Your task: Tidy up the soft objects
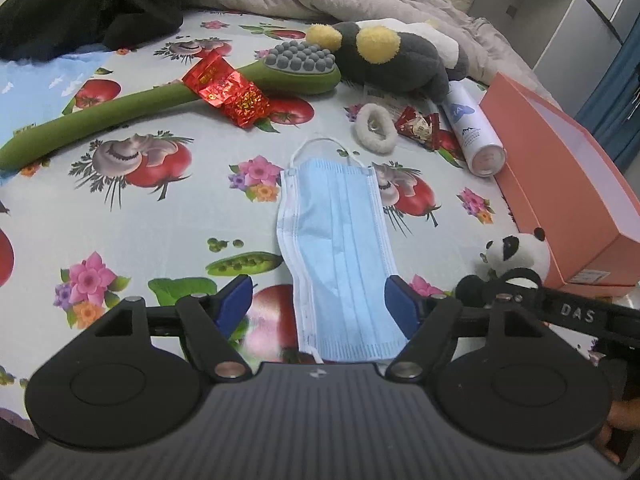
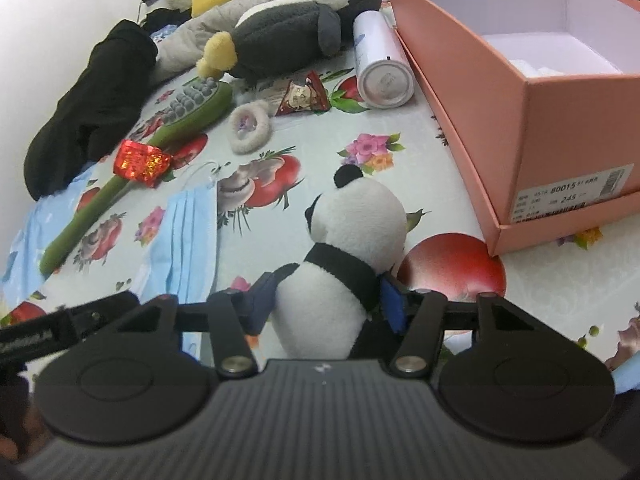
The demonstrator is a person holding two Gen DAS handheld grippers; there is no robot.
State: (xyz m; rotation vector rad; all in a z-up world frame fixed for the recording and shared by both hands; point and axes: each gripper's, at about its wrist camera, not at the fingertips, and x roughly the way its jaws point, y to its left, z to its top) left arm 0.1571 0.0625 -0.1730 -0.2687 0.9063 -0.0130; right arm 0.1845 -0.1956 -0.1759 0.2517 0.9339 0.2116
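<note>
The right gripper (image 2: 326, 306) is closed on the toy panda's (image 2: 352, 236) body, beside the pink box (image 2: 560, 140). The left gripper (image 1: 318, 300) is spread wide with nothing between its fingers, one on each side of the blue face mask (image 1: 340, 240) lying flat on the flowered cloth (image 1: 160, 220). A grey plush (image 1: 392, 60) lies farther off.

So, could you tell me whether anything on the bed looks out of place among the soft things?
Yes: a hard white spray bottle lies on its side against the pink box, and a crumpled red foil wrapper rests on the green brush. Neither is soft.
</note>
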